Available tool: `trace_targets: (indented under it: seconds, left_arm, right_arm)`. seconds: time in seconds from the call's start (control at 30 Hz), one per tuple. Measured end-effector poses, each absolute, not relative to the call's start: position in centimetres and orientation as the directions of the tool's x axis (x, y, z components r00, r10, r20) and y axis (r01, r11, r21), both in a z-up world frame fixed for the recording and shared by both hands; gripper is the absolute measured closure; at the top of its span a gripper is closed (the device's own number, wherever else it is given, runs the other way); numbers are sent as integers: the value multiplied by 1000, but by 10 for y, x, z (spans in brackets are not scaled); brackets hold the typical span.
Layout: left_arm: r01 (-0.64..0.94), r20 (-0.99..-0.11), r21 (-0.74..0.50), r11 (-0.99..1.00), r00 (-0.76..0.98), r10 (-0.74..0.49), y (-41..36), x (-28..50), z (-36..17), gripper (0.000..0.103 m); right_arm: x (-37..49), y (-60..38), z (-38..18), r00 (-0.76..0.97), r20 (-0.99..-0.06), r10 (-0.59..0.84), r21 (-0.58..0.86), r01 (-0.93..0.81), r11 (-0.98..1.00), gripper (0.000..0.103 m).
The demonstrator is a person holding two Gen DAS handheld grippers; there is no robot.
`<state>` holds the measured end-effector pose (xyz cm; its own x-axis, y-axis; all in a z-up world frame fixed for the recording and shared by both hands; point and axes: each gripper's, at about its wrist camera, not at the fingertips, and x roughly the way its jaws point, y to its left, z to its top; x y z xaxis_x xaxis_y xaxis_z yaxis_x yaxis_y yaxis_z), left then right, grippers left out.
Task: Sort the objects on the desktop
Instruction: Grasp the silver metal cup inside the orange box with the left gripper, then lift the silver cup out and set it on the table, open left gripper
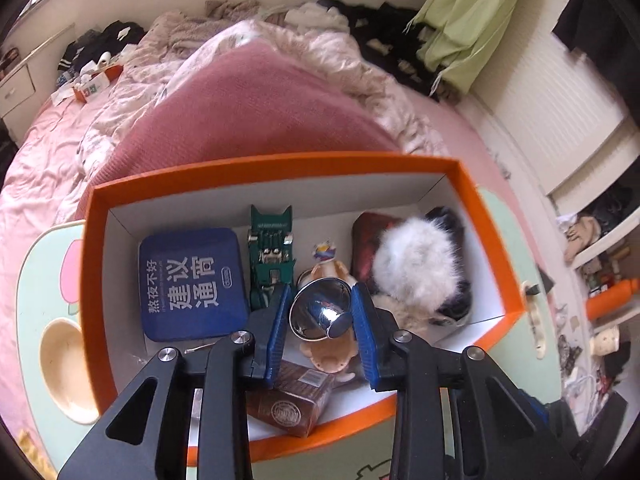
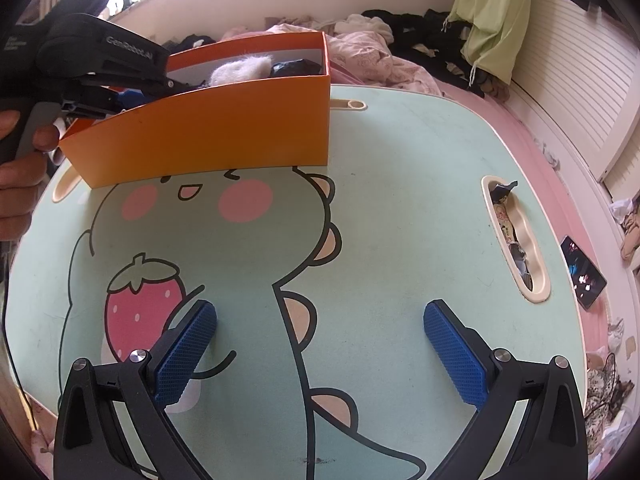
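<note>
Black-framed left tongs (image 1: 322,300) and right tongs (image 2: 320,320), blue textured pads (image 2: 456,354), silver screws

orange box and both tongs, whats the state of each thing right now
orange box: open, no lid, on the lap table
left tongs: shut on the metal cup, held over the box
metal cup: tipped sideways, mouth facing the far side
blue tin: closed, flat in the box
fluffy toy: lying in the box
right tongs: open, empty, over the lap table
</note>
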<state>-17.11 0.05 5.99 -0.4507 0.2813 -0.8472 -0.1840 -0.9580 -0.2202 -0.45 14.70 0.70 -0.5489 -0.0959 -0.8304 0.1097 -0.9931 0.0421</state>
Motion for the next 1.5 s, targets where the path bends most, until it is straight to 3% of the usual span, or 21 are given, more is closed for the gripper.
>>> trace_targets:
  seconds: [0.27, 0.4, 0.67, 0.73, 0.8, 0.93, 1.0, 1.17, 1.37, 1.5]
  left_arm:
    - [-311, -669, -322, -894, -593, 447, -17, -77, 125, 70]
    - [-300, -698, -338, -892, -555, 451, -22, -38, 101, 70]
    - [-186, -789, -216, -959, -545, 283, -12, -37, 25, 70]
    - [-173, -780, -190, -966, -571, 256, -10, -34, 22, 61]
    - [-185, -772, -162, -969, -588, 241, -6, -30, 21, 41]
    - [-212, -719, -138, -968, -651, 245, -7, -6, 30, 36]
    - [-224, -710, -121, -967, -662, 242, -11, 1, 35, 23]
    - [-220, -750, 6, -976, -646, 141, -10, 21, 20, 22]
    - [-200, -754, 47, -979, -650, 96, -2, 22, 6, 19]
    - [-188, -746, 43, -981, -659, 93, -2, 23, 1, 0]
  right_arm:
    - [-6, 148, 8, -549, -830, -97, 44, 110, -993, 0]
    - [-7, 149, 7, -550, -830, -97, 43, 110, -993, 0]
    - [-9, 148, 5, -550, -830, -98, 44, 112, -993, 0]
    - [-9, 148, 5, -550, -829, -97, 42, 113, -993, 0]
    - [-9, 149, 5, -550, -829, -99, 44, 112, -993, 0]
    - [-9, 149, 5, -550, -829, -98, 42, 113, -993, 0]
    - [-9, 149, 5, -550, -829, -98, 43, 113, -993, 0]
    - [-9, 149, 5, -551, -829, -98, 43, 112, -993, 0]
    - [-10, 148, 4, -551, -829, -98, 42, 113, -993, 0]
    - [-10, 148, 5, -551, -829, -94, 38, 113, -993, 0]
